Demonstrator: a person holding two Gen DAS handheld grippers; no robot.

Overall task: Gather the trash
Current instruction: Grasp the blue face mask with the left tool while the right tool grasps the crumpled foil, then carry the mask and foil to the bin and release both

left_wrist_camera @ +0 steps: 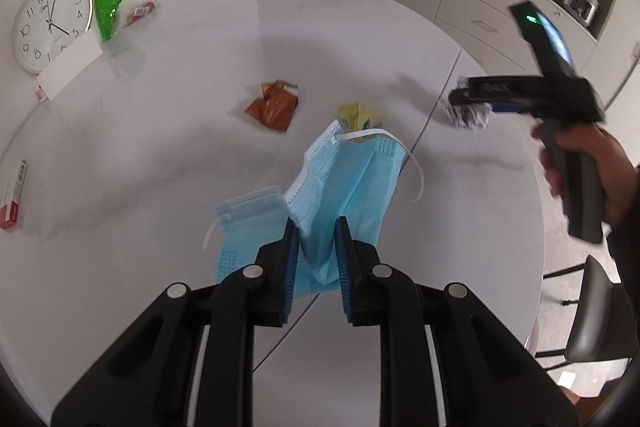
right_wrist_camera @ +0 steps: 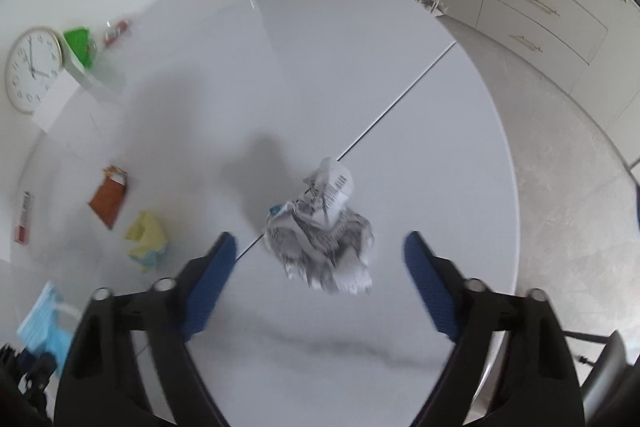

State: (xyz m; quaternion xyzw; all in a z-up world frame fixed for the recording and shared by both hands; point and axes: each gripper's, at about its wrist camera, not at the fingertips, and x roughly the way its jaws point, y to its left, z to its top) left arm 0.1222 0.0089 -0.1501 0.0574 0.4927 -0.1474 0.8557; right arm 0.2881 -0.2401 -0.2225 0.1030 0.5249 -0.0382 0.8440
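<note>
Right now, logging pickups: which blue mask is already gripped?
The raised blue mask, pinched by the left gripper; the other mask lies flat on the table.

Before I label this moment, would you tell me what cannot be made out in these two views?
- Print on the crumpled paper: right wrist view, motion blur.
- Second blue mask: left wrist view, partly hidden behind the held blue mask and left gripper.
- Red box: left wrist view, cut by the edge; text too small.
- No trash bin shows in either view.
</note>
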